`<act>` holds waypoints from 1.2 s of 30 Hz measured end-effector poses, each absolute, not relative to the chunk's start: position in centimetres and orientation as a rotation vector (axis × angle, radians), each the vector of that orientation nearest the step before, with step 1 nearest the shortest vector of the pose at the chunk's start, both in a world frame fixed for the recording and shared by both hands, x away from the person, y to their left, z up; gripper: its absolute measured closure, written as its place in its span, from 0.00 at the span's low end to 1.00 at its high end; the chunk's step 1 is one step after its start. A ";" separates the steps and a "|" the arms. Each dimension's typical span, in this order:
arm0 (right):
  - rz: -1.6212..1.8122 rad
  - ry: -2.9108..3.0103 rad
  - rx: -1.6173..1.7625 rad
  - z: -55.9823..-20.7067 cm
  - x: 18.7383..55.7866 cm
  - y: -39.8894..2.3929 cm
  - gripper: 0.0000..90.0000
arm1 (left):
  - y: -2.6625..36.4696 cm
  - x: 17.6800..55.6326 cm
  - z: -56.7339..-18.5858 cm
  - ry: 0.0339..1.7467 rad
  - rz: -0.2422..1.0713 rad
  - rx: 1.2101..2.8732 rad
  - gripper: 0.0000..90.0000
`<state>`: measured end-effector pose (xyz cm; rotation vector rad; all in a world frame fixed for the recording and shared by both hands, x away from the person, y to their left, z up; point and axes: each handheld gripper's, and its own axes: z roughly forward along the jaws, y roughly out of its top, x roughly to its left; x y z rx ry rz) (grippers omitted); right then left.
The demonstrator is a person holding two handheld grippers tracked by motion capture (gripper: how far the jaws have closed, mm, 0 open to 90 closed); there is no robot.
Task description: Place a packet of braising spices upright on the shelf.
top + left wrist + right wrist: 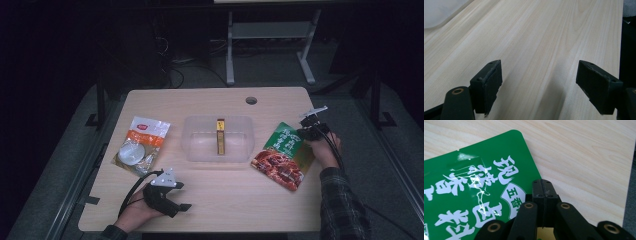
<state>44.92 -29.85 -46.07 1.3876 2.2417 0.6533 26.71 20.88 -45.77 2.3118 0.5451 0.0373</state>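
Observation:
My right gripper (pixel 301 133) (pixel 542 187) is shut, jaws pressed together with nothing between them. Its tips sit at the right edge of a green and red food packet (pixel 282 155) (pixel 474 182) that lies flat on the table, right of the clear box. I cannot tell if the tips touch the packet. My left gripper (pixel 182 196) (pixel 539 85) rests near the table's front edge, at the left. It is open and empty over bare wood.
A clear plastic box (pixel 200 150) stands mid-table with a slim yellow and brown carton (pixel 220 136) inside. An orange and white packet (pixel 142 142) holding a round silvery item lies at the left. A cable hole (pixel 251 100) is at the back edge. A pale blurred shape (pixel 439 12) is far left.

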 end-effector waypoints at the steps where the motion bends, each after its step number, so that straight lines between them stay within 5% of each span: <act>1: 0.638 2.242 1.385 -46.3 45.0 -29.9 1.00 | 20.9 26.7 -45.8 0.545 0.037 2.313 0.23; 20: 0.666 2.351 1.280 -46.1 43.0 -28.5 1.00 | 20.7 26.7 -45.8 0.530 0.038 2.325 0.23; 36: 0.652 2.473 1.179 -45.6 37.8 -27.5 1.00 | 20.7 26.5 -45.7 0.538 0.047 2.316 0.23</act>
